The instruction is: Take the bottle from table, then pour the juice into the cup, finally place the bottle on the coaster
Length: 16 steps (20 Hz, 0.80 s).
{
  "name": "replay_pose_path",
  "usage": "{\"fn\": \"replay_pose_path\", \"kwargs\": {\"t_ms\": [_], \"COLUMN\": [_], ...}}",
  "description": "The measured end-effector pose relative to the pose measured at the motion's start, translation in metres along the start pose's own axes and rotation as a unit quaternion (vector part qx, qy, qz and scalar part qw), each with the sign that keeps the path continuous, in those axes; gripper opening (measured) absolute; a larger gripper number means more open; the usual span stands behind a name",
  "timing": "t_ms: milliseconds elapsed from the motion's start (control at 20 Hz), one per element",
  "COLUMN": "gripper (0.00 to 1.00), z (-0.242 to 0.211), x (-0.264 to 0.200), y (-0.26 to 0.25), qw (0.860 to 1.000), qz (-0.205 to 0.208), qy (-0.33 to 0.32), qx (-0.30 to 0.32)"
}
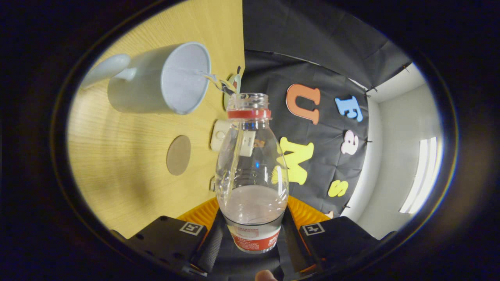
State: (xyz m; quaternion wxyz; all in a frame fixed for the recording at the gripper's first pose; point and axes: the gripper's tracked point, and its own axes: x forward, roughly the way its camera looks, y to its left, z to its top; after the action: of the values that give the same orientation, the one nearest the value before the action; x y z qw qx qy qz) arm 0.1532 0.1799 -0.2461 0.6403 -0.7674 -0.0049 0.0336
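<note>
Tongs (252,230) clamp clear ribbed bottle (252,171); round cup (160,80) beyond

The gripper (252,230) at the bottom centre of the frame has two broad, blocky finger housings. Each carries a small square black-and-white marker on its upper inner corner. Ribbed pads (201,214) line the inner faces, their ridges running crosswise.
</note>
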Motion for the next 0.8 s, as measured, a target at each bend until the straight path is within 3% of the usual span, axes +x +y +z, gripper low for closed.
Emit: {"fn": "replay_pose_path", "kwargs": {"t_ms": [800], "gripper": [0.77], "z": [-0.005], "x": [0.004], "y": [-0.016], "qw": [0.999], "qz": [-0.007], "qy": [0.002], "qx": [-0.038]}}
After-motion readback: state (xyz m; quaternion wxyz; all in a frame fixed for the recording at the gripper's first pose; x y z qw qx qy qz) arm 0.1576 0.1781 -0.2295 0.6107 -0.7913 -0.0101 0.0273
